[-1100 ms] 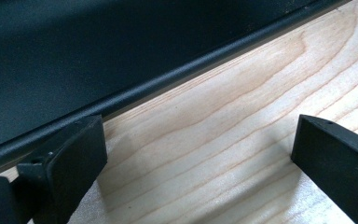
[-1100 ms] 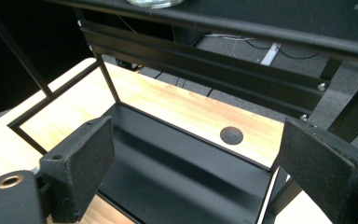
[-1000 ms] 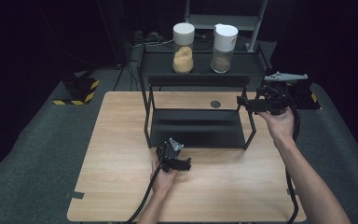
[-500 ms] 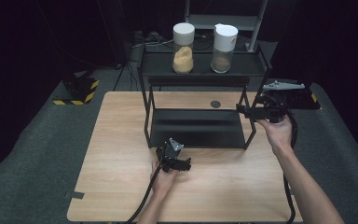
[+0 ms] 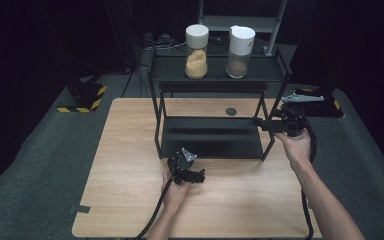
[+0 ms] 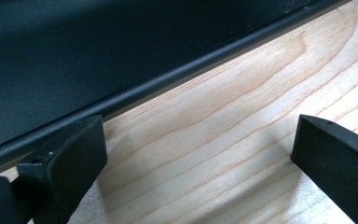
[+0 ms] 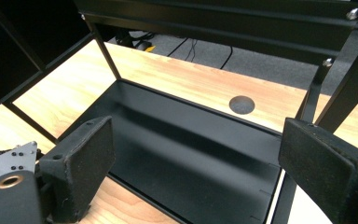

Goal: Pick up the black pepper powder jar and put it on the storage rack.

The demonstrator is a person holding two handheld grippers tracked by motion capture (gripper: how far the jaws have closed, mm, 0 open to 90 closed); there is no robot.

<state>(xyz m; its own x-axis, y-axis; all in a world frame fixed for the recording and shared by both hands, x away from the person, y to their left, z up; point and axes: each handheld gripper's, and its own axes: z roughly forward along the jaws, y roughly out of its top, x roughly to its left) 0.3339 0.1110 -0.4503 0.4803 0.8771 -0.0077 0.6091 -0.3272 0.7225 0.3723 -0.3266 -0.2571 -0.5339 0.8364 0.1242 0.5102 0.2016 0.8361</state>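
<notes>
Rack (image 5: 215, 137), black, two-tier, standing on far half of table (image 5: 130, 210); long axis left-right. High view first: right tongs (image 5: 258, 121) raised at rack's right end, level with the gap between tiers, pointing left toward it, just beside right front post. Left tongs (image 5: 199, 176) low on table just near of bottom shelf's front edge, hand (image 5: 175, 192) behind. Right tongs nearer the shelf interior; top-shelf jars well above and far-left of them. Count: one rack, two jars on top shelf — tan-filled jar (image 5: 196, 45) at left, brown-filled jar (image 5: 240, 45) at right — both white-lidded, upright, apart. One dark round spot (image 5: 231, 111) on table behind rack. Two tongs, two hands.

Left gripper view: left tongs (image 6: 198, 154) spread wide, nothing between, bare wood beneath; rack's bottom front rail (image 6: 177, 74) running diagonally just ahead, left jaw close by it, contact uncertain.

Right gripper view: right tongs (image 7: 193, 168) spread wide, empty; bottom shelf (image 7: 186, 158) directly ahead and below, vacant; right post (image 7: 310, 100) close to right jaw; round spot (image 7: 241, 104) beyond the shelf. Likely next: reach into or up along rack from right side.
</notes>
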